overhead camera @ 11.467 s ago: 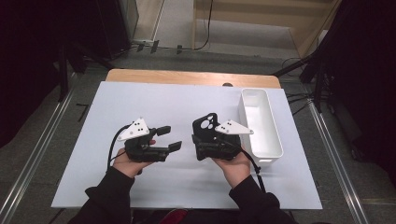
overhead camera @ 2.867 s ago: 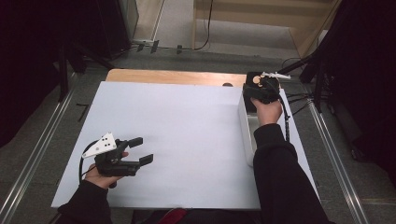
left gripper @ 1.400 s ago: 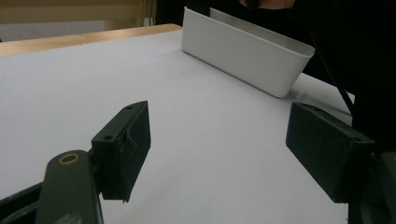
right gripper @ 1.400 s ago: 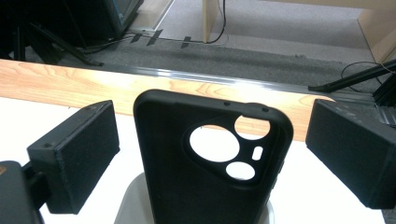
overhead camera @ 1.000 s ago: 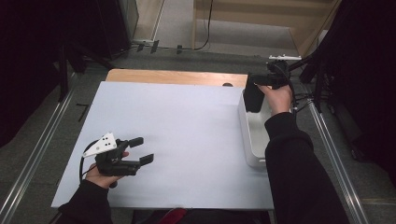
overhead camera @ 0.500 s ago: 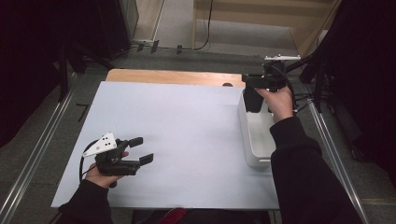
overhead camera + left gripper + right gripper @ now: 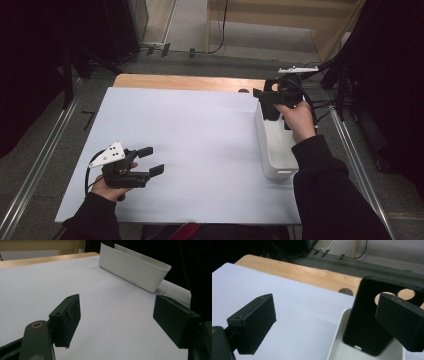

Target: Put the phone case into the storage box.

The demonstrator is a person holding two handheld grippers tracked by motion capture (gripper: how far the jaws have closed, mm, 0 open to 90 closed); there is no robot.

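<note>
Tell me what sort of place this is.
Probably a lab or studio bench set up for recording handling trials. A wooden table covered by a plain white sheet stands between metal floor rails, with black curtains at the sides and cables on the floor.

Even, soft light from above on the white tabletop (image 7: 200, 150); dark surroundings, almost black at left and right of the high view. Faint, short shadows under the left gripper (image 7: 150, 161) and beside the tray (image 7: 140, 272). No strong glare. Slightly soft and grainy overall. In both gripper views, near fingers (image 7: 254, 320) a little blurred, dark, with few details; background sharper.
</note>
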